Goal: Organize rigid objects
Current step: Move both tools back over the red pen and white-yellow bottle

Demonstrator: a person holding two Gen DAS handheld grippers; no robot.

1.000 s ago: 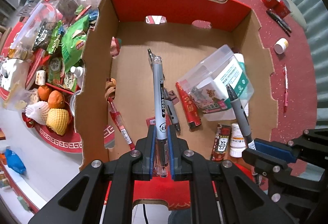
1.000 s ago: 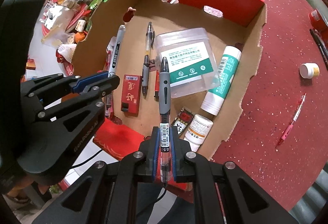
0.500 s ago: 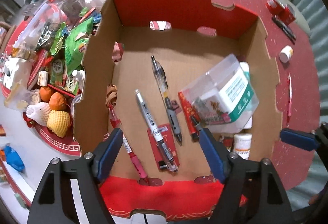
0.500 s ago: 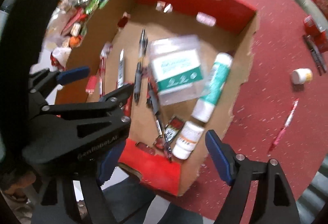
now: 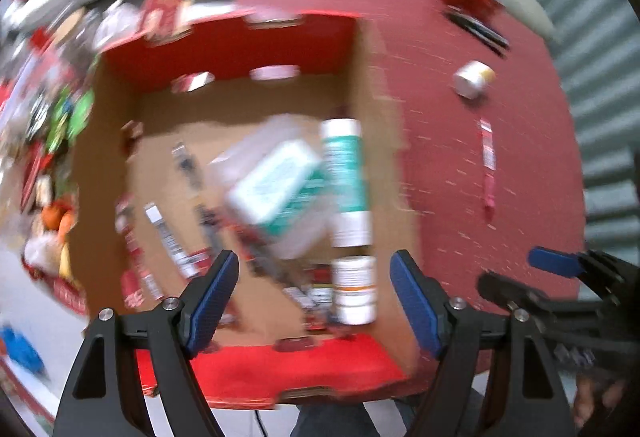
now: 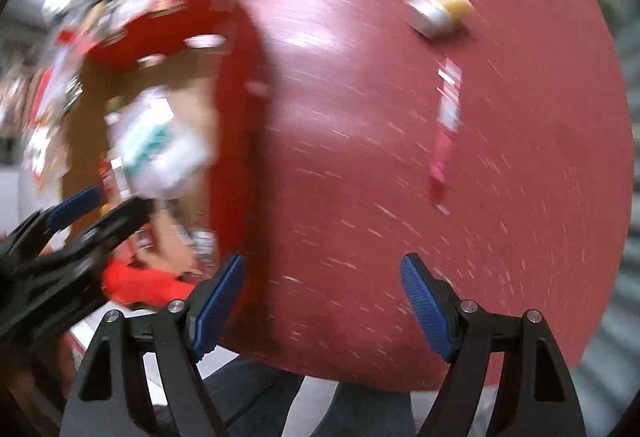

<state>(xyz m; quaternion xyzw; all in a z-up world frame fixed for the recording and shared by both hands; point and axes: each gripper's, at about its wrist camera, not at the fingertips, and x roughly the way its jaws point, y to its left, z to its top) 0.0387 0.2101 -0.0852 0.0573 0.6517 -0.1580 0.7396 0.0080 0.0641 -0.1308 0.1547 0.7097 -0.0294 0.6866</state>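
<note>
Both views downward, sharing box (image 5: 380, 165) edge

A red pen (image 6: 444, 133) and a small white bottle (image 6: 438, 13) lie apart on the table (image 6: 340, 177); both views blurred.

Cardboard box (image 5: 248, 105): brown interior, red outer faces. Tablecloth (image 6: 360, 157): dark red with pale flecks. Tube (image 5: 346, 173): white with teal band. Pen (image 6: 444, 133): pink and white. Gripper pads (image 5: 412, 301): blue, ribbed.
</note>
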